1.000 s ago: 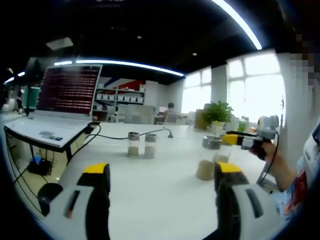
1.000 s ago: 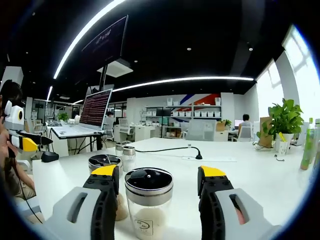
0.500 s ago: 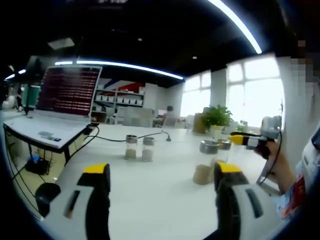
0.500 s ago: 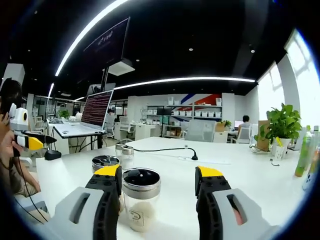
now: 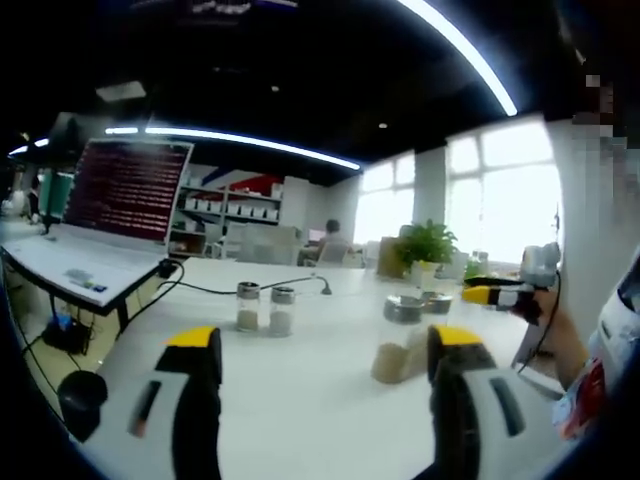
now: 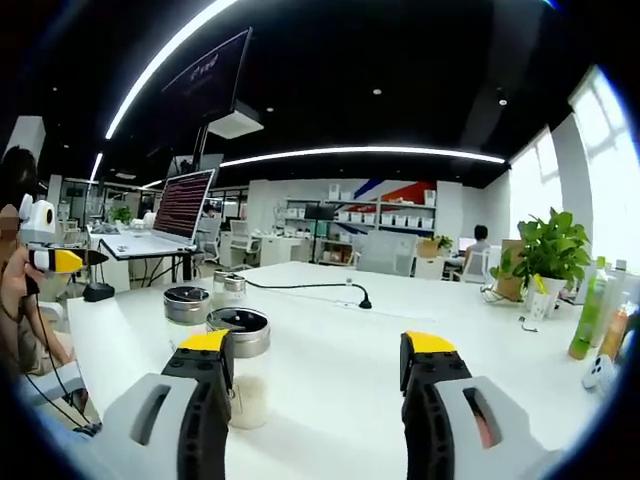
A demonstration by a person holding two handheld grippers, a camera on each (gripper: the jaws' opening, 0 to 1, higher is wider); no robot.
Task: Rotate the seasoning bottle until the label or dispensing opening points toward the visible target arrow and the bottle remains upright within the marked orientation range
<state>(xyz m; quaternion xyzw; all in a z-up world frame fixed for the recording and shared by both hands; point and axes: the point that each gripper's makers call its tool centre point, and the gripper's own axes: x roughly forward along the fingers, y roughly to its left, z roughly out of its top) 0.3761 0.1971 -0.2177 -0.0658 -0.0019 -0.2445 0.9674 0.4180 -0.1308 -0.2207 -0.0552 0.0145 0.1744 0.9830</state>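
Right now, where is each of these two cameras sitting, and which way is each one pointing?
Left gripper view: rides on the left gripper, looking across the white table at clear glass seasoning jars with metal lids; its open yellow-tipped jaws show, and the person's hand holds the right gripper.
Right gripper view: rides on the right gripper, facing the jars from the other side; the left gripper shows.
Shared: table, jars, open laptop, green potted plant.
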